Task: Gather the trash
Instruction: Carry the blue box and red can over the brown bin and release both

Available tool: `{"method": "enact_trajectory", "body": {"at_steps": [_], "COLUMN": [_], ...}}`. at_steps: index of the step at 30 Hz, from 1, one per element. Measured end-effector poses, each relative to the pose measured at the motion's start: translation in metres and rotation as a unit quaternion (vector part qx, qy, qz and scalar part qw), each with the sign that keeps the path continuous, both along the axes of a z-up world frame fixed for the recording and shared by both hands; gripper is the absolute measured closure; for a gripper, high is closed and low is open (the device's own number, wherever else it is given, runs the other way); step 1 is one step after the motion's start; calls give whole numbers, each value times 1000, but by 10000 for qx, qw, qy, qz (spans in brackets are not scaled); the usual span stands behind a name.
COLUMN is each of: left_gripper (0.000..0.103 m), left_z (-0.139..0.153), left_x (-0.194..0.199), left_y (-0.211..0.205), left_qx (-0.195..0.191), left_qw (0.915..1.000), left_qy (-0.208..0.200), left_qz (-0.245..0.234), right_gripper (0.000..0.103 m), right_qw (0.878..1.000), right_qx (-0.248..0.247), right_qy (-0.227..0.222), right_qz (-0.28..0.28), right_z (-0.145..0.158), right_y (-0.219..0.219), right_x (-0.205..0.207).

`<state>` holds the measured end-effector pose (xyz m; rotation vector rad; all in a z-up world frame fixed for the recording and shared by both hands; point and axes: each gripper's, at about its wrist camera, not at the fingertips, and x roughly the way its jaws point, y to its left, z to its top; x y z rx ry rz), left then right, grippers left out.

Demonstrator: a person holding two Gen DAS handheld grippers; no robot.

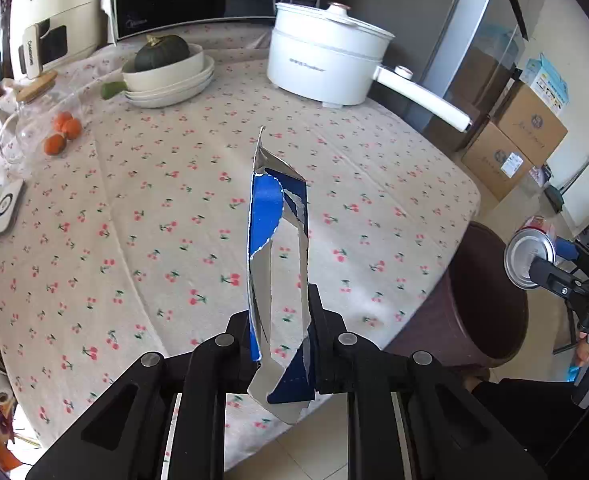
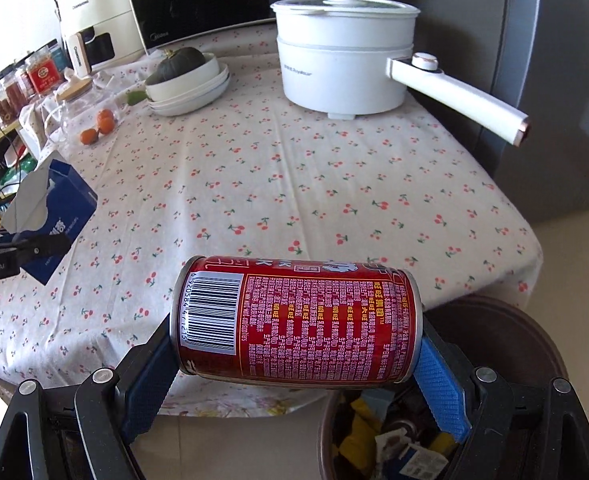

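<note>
left gripper (image 1: pixel 282 344) clamped on torn blue carton (image 1: pixel 278 248), above table edge | right gripper (image 2: pixel 294 364) pinching red can (image 2: pixel 294 324) endwise over bin (image 2: pixel 534 344) | bin part-filled; both pieces undropped; cloth looks trash-free

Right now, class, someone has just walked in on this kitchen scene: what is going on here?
A person is clearing rubbish from a cherry-print tablecloth with two handheld grippers. The right gripper clamps a red drink can sideways by its two ends, held above the edge of a dark brown bin that already holds wrappers. The left gripper pinches a torn blue carton, upright, above the table's near edge. Neither piece has been dropped in yet.
</note>
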<state>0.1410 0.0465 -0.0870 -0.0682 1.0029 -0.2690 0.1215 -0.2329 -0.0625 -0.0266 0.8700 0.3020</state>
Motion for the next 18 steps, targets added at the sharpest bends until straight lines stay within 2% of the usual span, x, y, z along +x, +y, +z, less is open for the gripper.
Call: {"method": "enact_trajectory", "body": {"at_steps": [9,18], "left_gripper": [85,84], "left_z": [-5,-31], "left_x": [-24,-22], "left_y": [-73,-160], "left_qx": [-255,-400], "left_qw": [9980,9892], "left_qy": [77,400], "left_qz": [-581,-1353], "right_gripper": [14,14], "right_qw": [9982,9929], "right_qx": [-14,-91], "right_qy": [101,513], "right_qz": [-589,-1072], "right_z": [-11,-36], "right_y": [-42,-96], "right_x": [-24,-38]}}
